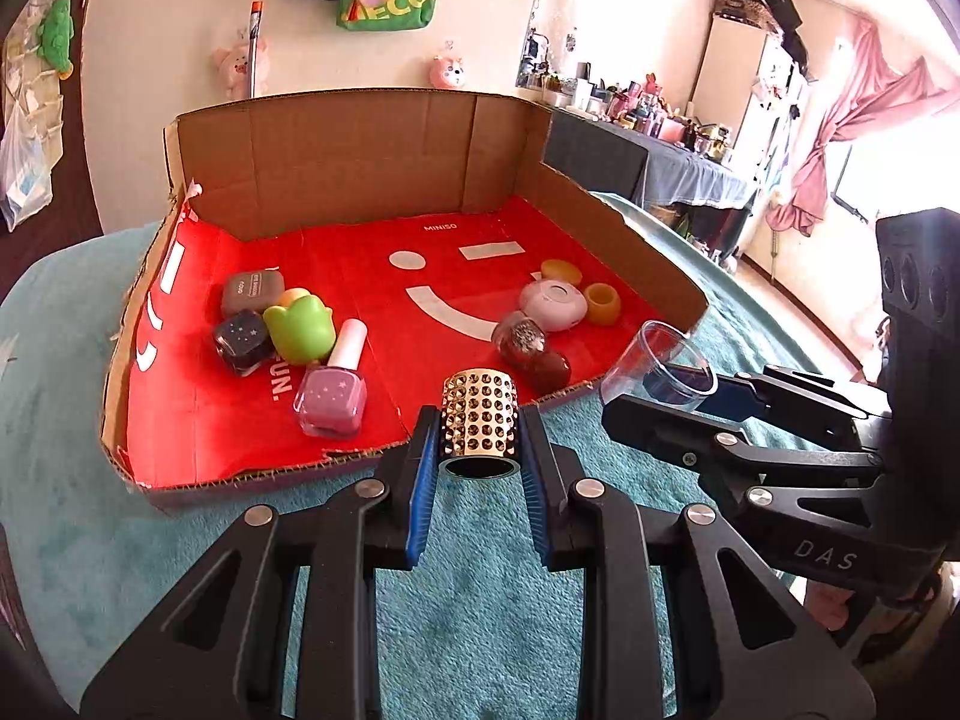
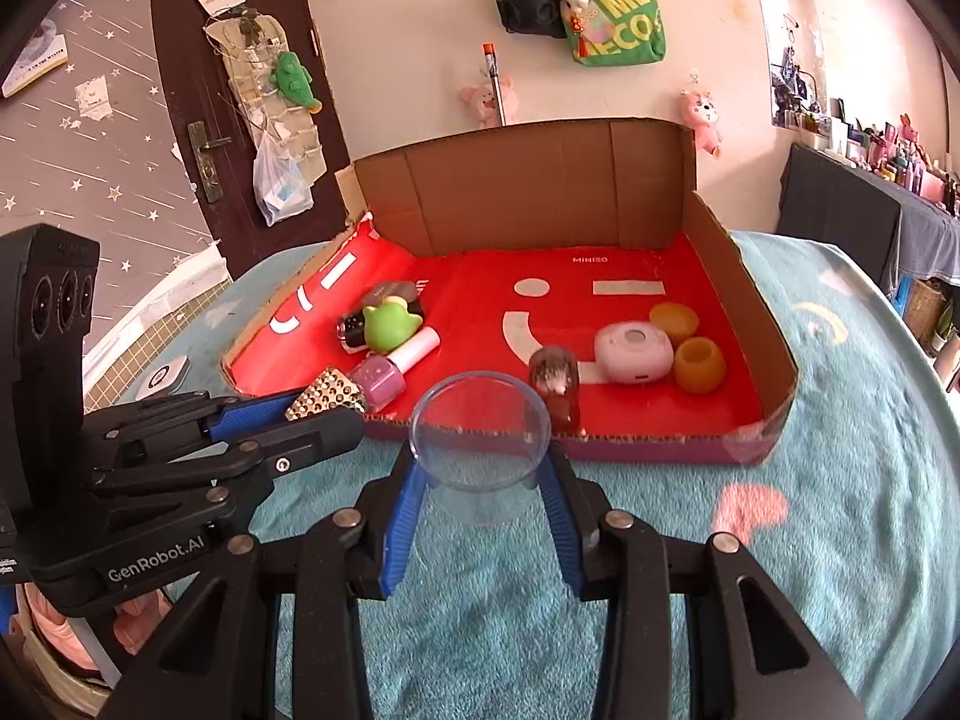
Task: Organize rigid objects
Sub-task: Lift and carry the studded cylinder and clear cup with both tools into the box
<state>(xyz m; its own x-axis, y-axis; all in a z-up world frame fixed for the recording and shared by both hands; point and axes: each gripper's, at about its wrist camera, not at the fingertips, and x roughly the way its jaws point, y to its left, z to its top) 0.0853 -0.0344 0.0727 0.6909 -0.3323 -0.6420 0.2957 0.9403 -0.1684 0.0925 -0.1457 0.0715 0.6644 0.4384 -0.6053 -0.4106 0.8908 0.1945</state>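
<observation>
Teal fleece blanket (image 2: 780, 570) covers the surface; on it sits the landmark, a cut-down cardboard tray (image 1: 360, 162) w/ red smiley floor & brown walls at back and sides. Left gripper (image 1: 480, 420) hangs just in front of the tray's near edge, jaws pinching a gold studded cylinder (image 1: 479, 414) held upright-ish, open end toward cam, clear of the blanket. Right gripper (image 2: 483, 450) is also just in front of the near edge, further right, jaws squeezing a clear plastic cup (image 2: 480, 432), mouth tipped toward the tray; same cup shows in left wrist view (image 1: 666, 366). Inside the tray, left half: green frog-like toy (image 1: 299, 327), grey rounded case (image 1: 252, 291) behind it, dark starry cube bottle (image 1: 240, 341) touching the toy, pink nail polish bottle (image 1: 333, 393) w/ white cap nearest the front edge. Right half: pale pink round device (image 1: 553, 304), two amber ring-shaped pieces, one behind it (image 1: 561, 271) & one beside it (image 1: 602, 303), and a dark red figurine bottle (image 1: 531, 351) lying near the front edge.
</observation>
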